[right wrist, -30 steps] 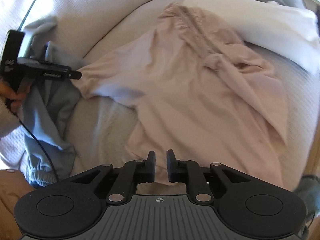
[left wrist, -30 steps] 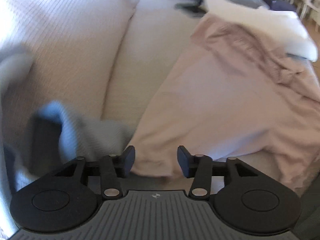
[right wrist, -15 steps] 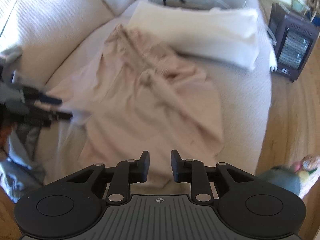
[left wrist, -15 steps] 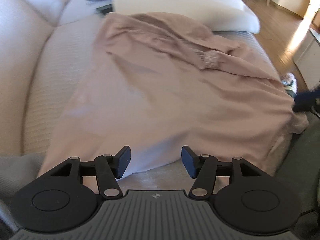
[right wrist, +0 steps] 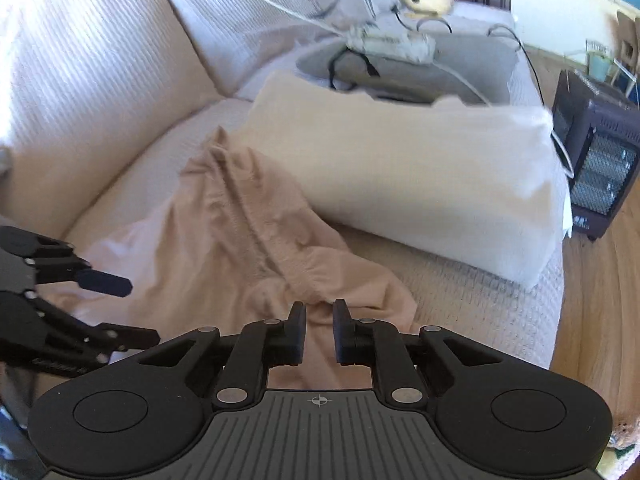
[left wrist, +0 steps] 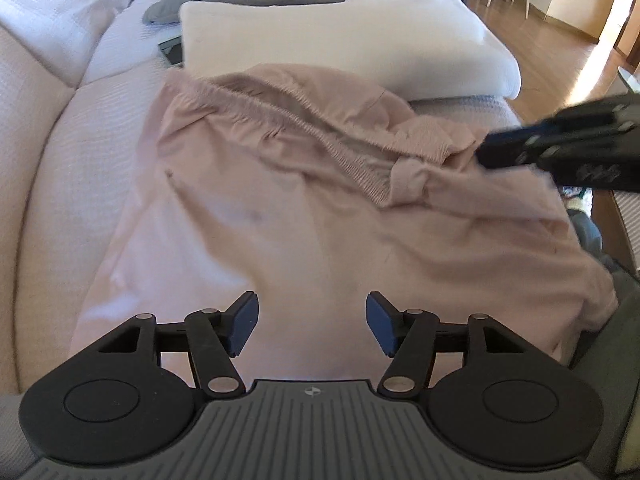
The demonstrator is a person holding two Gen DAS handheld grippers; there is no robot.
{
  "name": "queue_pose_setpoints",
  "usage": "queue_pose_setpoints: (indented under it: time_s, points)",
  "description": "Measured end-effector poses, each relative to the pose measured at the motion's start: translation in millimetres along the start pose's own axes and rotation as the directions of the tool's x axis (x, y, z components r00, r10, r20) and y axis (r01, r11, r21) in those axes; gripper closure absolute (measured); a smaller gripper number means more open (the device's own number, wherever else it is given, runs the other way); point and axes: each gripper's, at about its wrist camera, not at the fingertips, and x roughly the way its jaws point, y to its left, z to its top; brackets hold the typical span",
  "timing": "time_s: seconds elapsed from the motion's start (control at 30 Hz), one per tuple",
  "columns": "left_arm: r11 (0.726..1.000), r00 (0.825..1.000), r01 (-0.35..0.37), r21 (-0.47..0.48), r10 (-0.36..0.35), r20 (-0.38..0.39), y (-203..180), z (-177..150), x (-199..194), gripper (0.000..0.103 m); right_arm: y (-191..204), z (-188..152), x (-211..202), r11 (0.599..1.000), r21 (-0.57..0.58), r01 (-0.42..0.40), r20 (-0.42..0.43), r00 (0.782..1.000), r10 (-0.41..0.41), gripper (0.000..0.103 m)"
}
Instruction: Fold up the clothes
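Left gripper [left wrist: 312,322] is hovering over the near hem of the pink garment [left wrist: 320,208], its jaws widening with nothing between them; the pads are not touching cloth. Right gripper [right wrist: 319,330] is narrowing to a small gap above the garment's bunched edge [right wrist: 320,280]; cloth is showing through the gap from underneath, but whether the pads are pinching it is hard to tell, and it looks like they are not. The pink garment is lying spread on the cream sofa seat [left wrist: 80,128], ribbed waistband [left wrist: 280,120] running diagonally, far end tucked against the white pillow [left wrist: 340,36]. Left wrist view is giving the whole garment from hem to waistband, plus the right gripper coming in blurred at the right edge [left wrist: 560,148] beside a ribbed cuff [left wrist: 432,136]. Right wrist view is giving only the garment's narrower side, but is adding the sofa backrest [right wrist: 80,60], a white power strip with cables [right wrist: 390,44] on a grey cushion [right wrist: 440,64], and a dark space heater [right wrist: 596,156] on the wooden floor [right wrist: 600,300]. Left gripper [right wrist: 116,308] is appearing there at the left edge, partly cut off. The garment's right hem is dropping over the seat edge out of sight.
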Motion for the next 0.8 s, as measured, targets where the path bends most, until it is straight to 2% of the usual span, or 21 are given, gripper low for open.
queue_pose_setpoints:
  time_s: [0.1,0.17,0.27,0.33,0.4,0.43,0.57,0.7,0.73,0.77,0.8]
  points:
    - [1.0,1.0,0.019,0.001,-0.019,0.016,-5.5,12.1,6.2,0.041,1.1,-8.4,18.2,0.999,-0.022,-0.047,-0.084,0.995,0.045,0.089]
    - [1.0,0.999,0.028,0.005,-0.028,0.024,-8.0,19.5,11.1,0.039,6.7,-20.8,24.2,0.994,-0.034,-0.101,-0.155,0.983,0.095,0.089]
    - [0.999,0.998,0.048,0.02,-0.048,0.032,-12.4,28.8,19.1,0.039,10.7,-39.5,27.8,0.99,-0.047,-0.134,-0.215,0.969,0.121,0.089]
    - [0.997,0.996,0.066,0.034,-0.068,0.053,-16.7,33.9,21.6,0.044,6.5,-40.0,21.6,0.988,-0.028,-0.154,-0.214,0.966,0.145,0.088]
    - [0.995,0.992,0.087,0.053,-0.092,0.089,-22.2,39.2,20.8,0.055,1.6,-36.0,13.3,0.987,-0.016,-0.158,-0.206,0.967,0.151,0.088]
    - [0.993,0.989,0.099,0.063,-0.105,0.106,-25.2,41.7,20.2,0.064,-0.5,-33.6,8.2,0.989,-0.019,-0.15,-0.194,0.971,0.143,0.088]
    - [0.981,0.976,0.163,0.104,-0.176,0.132,-38.4,50.4,22.3,0.067,-17.5,-27.4,-13.1,0.994,0.016,-0.107,-0.138,0.984,0.109,0.087]
    - [0.977,0.979,0.184,0.103,-0.192,0.07,-46.0,55.8,43.2,0.066,-27.6,-28.2,-20.2,0.995,0.056,-0.077,-0.118,0.99,0.083,0.087]
    - [0.979,0.981,0.181,0.093,-0.187,0.053,-45.9,56.4,49.7,0.068,-30.0,-28.3,-20.9,0.995,0.066,-0.07,-0.115,0.99,0.077,0.086]
    - [0.977,0.979,0.192,0.087,-0.197,0.048,-45.3,56.6,52.6,0.078,-31.0,-30.1,-21.5,0.995,0.072,-0.067,-0.116,0.99,0.076,0.086]
    - [0.976,0.977,0.203,0.082,-0.207,0.044,-44.8,56.8,54.6,0.082,-32.0,-31.9,-22.1,0.995,0.078,-0.065,-0.117,0.99,0.074,0.086]
